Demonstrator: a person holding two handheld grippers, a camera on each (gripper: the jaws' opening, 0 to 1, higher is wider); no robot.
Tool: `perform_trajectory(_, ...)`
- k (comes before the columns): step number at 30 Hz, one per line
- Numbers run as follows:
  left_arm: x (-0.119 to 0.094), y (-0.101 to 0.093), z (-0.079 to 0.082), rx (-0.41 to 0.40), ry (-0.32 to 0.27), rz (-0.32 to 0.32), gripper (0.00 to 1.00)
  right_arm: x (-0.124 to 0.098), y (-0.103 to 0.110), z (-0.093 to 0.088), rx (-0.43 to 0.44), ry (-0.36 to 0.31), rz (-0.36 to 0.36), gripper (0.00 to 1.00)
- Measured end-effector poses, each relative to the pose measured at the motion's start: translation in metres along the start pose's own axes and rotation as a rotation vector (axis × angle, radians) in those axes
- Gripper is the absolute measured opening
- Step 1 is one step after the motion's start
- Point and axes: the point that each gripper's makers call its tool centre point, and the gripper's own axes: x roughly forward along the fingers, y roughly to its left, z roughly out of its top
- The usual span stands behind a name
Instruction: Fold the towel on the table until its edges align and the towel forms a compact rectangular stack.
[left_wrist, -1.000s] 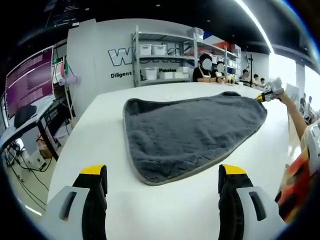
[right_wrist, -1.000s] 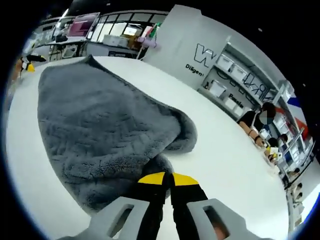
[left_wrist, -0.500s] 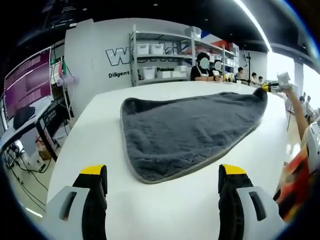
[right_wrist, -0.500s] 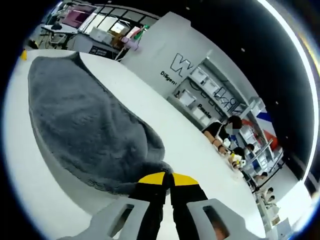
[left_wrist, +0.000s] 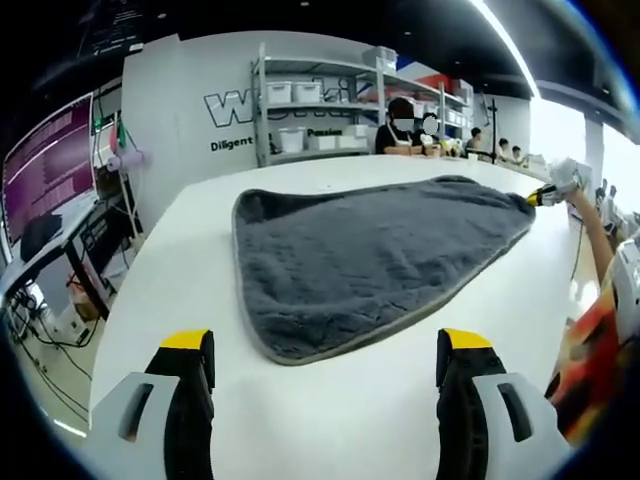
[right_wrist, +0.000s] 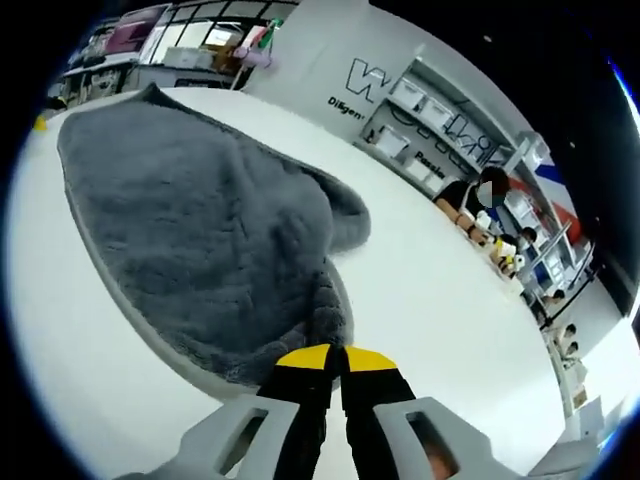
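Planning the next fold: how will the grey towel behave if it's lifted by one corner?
Probably floppy: the grey towel bunches where the right claw pinches its corner. Its thick pile suggests some weight and drag on the white table, so it likely won't slide freely.

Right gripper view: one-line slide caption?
Right gripper shut on a corner of the grey towel spread over the white table.

In the left gripper view the left gripper (left_wrist: 325, 352) hangs with its yellow-tipped jaws spread wide apart, nothing between them; far off at the right edge the right gripper (left_wrist: 545, 192) shows small, a bare forearm (left_wrist: 590, 225) reaching out behind it; in the right gripper view the right gripper (right_wrist: 335, 357) has its jaws pressed together, pinching the towel (right_wrist: 190, 240) at its edge.
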Motion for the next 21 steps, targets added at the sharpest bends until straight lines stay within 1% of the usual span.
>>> perform_trajectory(4,-0.002,0.000,-0.003,0.005,0.015,-0.001,0.90,0.012,0.006,-0.012,0.015,0.028,0.019,0.00)
perform_trajectory(6,-0.005,0.001,-0.002,0.009,0.016,0.003,0.90,0.012,0.004,-0.011,0.023,0.021,0.011,0.00)
perform_trajectory(9,-0.009,0.001,0.000,0.010,0.007,0.012,0.90,0.011,0.003,-0.010,0.023,0.022,0.020,0.01)
perform_trajectory(11,-0.010,0.002,0.002,0.010,-0.001,0.015,0.90,0.008,0.002,-0.006,0.010,0.007,0.033,0.05)
perform_trajectory(14,-0.009,0.001,0.002,0.013,0.000,0.016,0.90,0.001,-0.005,0.005,0.022,-0.031,0.043,0.17)
perform_trajectory(16,-0.009,0.000,0.002,0.013,0.002,0.013,0.90,-0.002,-0.010,0.012,0.035,-0.057,0.044,0.23)
perform_trajectory(17,-0.008,0.000,0.002,0.015,0.003,0.010,0.90,-0.004,-0.014,0.020,0.056,-0.088,0.047,0.25)
perform_trajectory(18,-0.008,0.000,0.002,0.015,0.004,0.009,0.90,-0.005,-0.016,0.022,0.061,-0.096,0.049,0.27)
perform_trajectory(20,-0.007,-0.001,0.002,0.016,0.004,0.006,0.90,-0.011,-0.017,0.043,0.099,-0.171,0.119,0.31)
perform_trajectory(21,-0.006,-0.002,0.003,0.016,0.003,0.005,0.90,-0.012,-0.015,0.049,0.112,-0.192,0.147,0.31)
